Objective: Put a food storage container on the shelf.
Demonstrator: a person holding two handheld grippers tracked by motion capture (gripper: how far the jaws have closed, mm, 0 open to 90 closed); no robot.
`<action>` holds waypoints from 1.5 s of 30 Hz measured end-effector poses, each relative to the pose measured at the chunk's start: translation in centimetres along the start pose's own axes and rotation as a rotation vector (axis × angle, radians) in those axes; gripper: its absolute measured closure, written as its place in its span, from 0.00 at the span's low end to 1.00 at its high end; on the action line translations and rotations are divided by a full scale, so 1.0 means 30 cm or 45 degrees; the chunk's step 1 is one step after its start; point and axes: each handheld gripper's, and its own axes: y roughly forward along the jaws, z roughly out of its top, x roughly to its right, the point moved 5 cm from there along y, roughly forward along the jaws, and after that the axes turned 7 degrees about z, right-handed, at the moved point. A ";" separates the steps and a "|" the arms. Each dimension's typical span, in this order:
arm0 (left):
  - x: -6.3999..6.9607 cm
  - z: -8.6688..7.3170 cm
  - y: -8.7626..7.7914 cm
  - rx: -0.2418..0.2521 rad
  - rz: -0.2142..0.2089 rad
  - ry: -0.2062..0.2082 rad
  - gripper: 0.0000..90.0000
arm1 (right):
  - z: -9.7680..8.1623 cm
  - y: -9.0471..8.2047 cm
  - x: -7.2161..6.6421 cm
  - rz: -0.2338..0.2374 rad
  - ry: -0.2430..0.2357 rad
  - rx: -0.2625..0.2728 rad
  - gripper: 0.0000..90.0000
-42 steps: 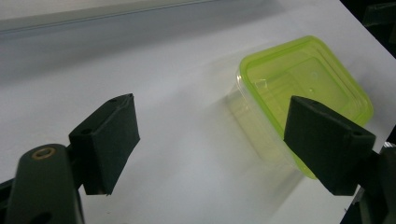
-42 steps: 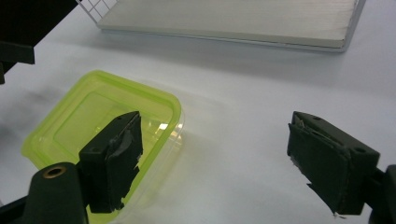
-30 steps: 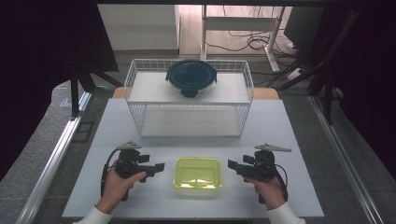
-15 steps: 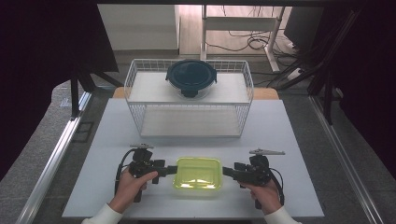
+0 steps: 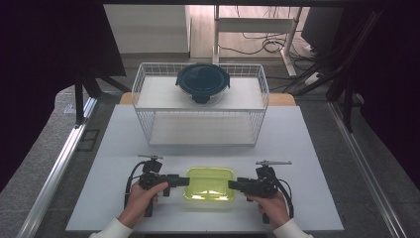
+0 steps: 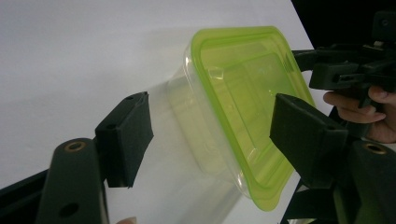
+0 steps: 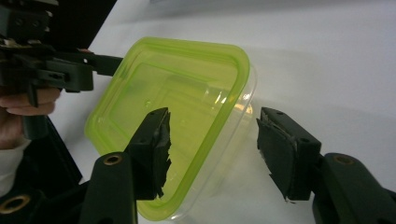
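The left gripper point(image 5: 184, 181) and right gripper point(image 5: 233, 185) flank a clear rectangular plastic container with a lime-green lid point(image 5: 210, 183) on the white counter point(image 5: 307, 148), set for a two-sided lift. Both grippers' jaws have just been closing around its ends, still agape and not yet pressing.

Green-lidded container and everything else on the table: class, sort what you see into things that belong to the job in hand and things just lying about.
In the job:
- green-lidded container, between both sets of jaws, not yet gripped
- left gripper, jaws closing in
- right gripper, jaws closing in

Lying about:
- wire basket at the back
- dark round container on top of it
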 end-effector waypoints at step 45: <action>0.070 -0.002 -0.023 0.094 -0.069 -0.022 0.82 | 0.005 -0.036 -0.065 0.035 -0.039 0.042 0.87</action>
